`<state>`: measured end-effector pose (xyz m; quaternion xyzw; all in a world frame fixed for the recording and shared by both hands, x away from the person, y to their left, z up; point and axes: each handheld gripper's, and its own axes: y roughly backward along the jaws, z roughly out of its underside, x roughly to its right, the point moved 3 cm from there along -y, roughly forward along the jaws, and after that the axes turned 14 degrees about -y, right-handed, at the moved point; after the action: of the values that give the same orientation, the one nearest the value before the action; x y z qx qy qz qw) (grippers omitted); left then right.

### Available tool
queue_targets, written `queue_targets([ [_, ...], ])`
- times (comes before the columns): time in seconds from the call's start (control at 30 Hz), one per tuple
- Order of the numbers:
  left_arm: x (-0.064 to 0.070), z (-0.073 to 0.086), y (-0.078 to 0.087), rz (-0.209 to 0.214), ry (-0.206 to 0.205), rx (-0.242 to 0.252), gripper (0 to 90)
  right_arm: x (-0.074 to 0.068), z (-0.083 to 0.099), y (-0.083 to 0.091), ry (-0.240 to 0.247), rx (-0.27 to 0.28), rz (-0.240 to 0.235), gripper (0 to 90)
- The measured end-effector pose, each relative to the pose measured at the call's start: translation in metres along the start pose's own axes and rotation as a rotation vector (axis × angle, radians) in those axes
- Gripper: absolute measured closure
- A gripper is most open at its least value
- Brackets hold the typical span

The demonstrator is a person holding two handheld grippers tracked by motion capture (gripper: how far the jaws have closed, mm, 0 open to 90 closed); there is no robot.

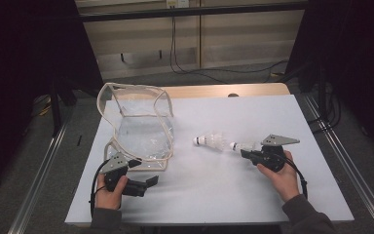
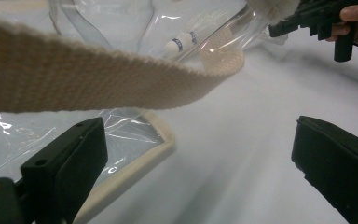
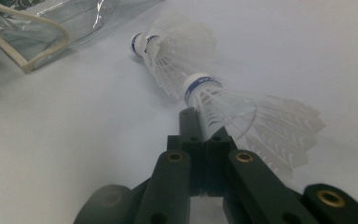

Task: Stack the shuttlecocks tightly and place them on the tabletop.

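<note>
High view, table: a white table [image 1: 272, 195] is seen, with a clear plastic bag [image 1: 143, 131] standing at its left and two shuttlecocks near the middle.
High view, left gripper [image 1: 151, 181]: it is held low beside the front corner of the bag, its jaws spread and nothing between them.
High view, right gripper [image 1: 246, 154]: it is held right of centre, with the held shuttlecock [image 1: 243, 146] at its tip.
High view, loose shuttlecock [image 1: 212, 140]: it lies on its side just left of the held one, apart from the bag.

Left gripper view, jaws: they are seen wide apart over bare table, with nothing gripped.
Left gripper view, strap [image 2: 98, 79]: a cream woven handle of the bag hangs across the picture above the jaws; no contact with them is seen.
Left gripper view, bag edge [image 2: 140, 154]: the cream-trimmed base lies close by the left jaw.

Right gripper view, jaws: they are closed on the feather skirt of the held shuttlecock [image 3: 242, 112], whose cork points away.
Right gripper view, second shuttlecock [image 3: 177, 44]: it lies beyond, touching or nearly touching the held one.

Progress: bagging is judged to be at an early stage; one shuttlecock is gripped, neither is in the bag, and the mouth is not yet held open.
</note>
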<state>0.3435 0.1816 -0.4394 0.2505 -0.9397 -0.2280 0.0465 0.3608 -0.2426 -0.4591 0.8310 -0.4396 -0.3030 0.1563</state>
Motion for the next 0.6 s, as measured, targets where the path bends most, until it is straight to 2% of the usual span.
queue_targets([
  [0.6, -0.0001, 0.0001, -0.0002, -0.002, 0.000, 0.000, 3.5, -0.0035, -0.0075, -0.0064, 0.016, 0.003, -0.002, 89.9],
])
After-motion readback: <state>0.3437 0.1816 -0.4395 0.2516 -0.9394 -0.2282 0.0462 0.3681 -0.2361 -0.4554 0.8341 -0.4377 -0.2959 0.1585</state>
